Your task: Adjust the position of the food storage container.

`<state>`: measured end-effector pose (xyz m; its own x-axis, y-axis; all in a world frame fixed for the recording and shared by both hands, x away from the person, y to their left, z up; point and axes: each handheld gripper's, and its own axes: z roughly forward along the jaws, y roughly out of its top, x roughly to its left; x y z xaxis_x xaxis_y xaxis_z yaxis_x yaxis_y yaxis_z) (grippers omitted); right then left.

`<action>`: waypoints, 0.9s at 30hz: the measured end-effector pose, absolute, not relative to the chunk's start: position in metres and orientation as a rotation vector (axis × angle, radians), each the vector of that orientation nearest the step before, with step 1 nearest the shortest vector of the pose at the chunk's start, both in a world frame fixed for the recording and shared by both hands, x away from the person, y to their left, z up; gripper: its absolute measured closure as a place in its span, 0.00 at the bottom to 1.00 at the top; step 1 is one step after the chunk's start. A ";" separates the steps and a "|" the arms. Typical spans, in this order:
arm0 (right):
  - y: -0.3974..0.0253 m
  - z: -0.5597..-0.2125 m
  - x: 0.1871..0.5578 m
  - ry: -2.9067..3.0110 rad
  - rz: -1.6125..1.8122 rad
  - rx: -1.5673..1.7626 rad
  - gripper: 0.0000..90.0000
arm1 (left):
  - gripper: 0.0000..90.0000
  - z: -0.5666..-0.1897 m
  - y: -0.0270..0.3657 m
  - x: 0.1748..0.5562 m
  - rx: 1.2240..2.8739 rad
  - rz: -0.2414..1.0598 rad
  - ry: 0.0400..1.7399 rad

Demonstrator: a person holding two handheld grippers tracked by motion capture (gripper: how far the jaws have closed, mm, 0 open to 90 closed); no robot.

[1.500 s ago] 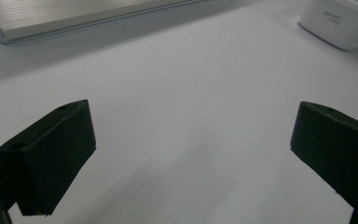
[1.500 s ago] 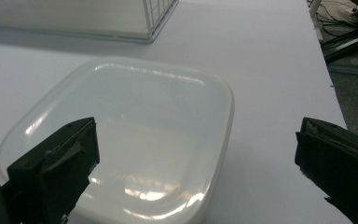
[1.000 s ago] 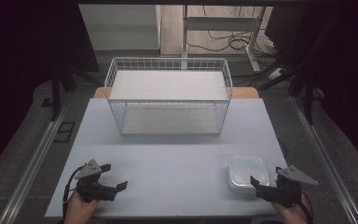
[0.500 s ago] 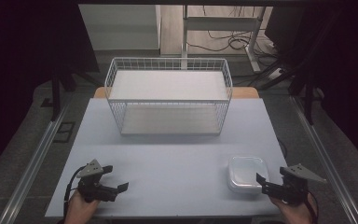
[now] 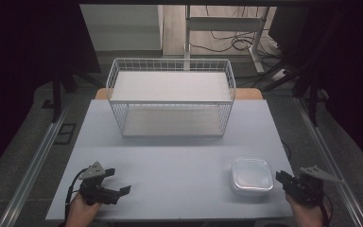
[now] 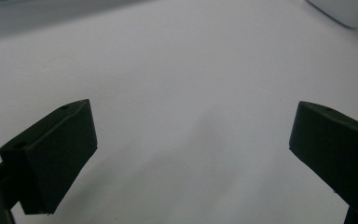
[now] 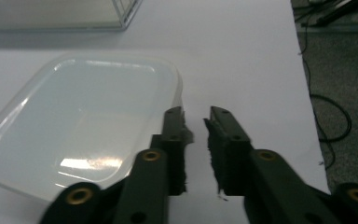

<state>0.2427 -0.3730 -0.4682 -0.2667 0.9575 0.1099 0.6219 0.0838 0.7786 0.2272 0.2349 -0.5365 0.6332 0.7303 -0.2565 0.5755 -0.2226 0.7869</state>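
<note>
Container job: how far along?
Nothing looks done: the lidded container sits on the table near its right front corner, apart from the wire basket. In hand: the right gripper, jaws nearly shut and empty, is beside the container's edge. The left gripper is open, holding nothing. Grasping and any move are left.

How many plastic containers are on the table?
1: a clear lidded container sits near the table's front right corner, just left of the right gripper. The wire basket looks empty.
</note>
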 end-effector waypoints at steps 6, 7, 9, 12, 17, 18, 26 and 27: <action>-0.363 -0.475 0.248 2.016 0.973 1.512 0.99 | 0.01 -0.537 0.235 0.228 1.918 0.196 1.040; -0.363 -0.475 0.248 2.016 0.973 1.512 0.99 | 0.01 -0.537 0.235 0.228 1.918 0.196 1.040; -0.362 -0.477 0.249 2.016 0.975 1.505 0.99 | 0.01 -0.537 0.235 0.228 1.917 0.191 1.043; -0.362 -0.477 0.249 2.015 0.993 1.512 1.00 | 0.01 -0.538 0.235 0.228 1.917 0.186 1.045; -0.353 -0.479 0.252 2.051 1.001 1.465 1.00 | 0.01 -0.538 0.235 0.229 1.915 0.180 1.051; -0.353 -0.479 0.252 2.051 1.001 1.465 1.00 | 0.01 -0.538 0.235 0.229 1.915 0.180 1.051; -0.329 -0.481 0.258 2.128 1.042 1.425 1.00 | 0.01 -0.538 0.235 0.229 1.916 0.174 1.056; -0.325 -0.481 0.258 2.137 1.047 1.423 1.00 | 0.01 -0.538 0.235 0.229 1.915 0.173 1.057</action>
